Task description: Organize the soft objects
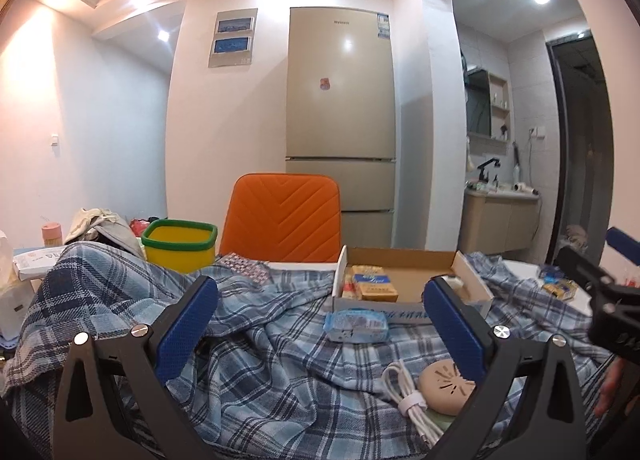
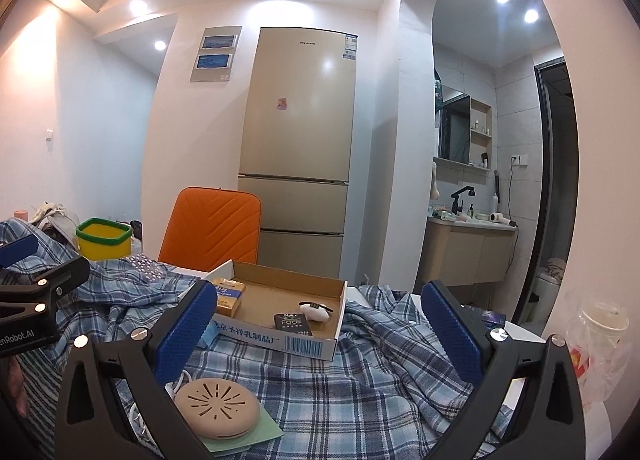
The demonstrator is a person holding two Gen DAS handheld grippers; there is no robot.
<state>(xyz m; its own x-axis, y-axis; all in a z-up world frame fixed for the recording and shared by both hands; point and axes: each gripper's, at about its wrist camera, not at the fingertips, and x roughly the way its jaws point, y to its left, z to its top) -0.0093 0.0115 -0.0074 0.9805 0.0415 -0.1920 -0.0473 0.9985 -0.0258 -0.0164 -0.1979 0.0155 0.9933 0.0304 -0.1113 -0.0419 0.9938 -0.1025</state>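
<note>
Two tools are in your hands, and both stand with fingers spread wide, gripping nothing: the left tool (image 1: 320,324) and the right tool (image 2: 320,324). Your plaid shirt (image 1: 280,364) lies rumpled over the tabletop, spreading under and around the cardboard box (image 2: 280,336). Just in front of the box sits a blue tissue pack (image 1: 356,325). Nearer you than the box rests a beige round disc (image 2: 216,408), perhaps a warmer, beside a coiled white cable (image 1: 404,392).

Left gripper (image 1: 320,324), right gripper (image 2: 320,330): black frames, silver screws, blue textured pads (image 1: 182,330); white lettering at frame's left edge.
</note>
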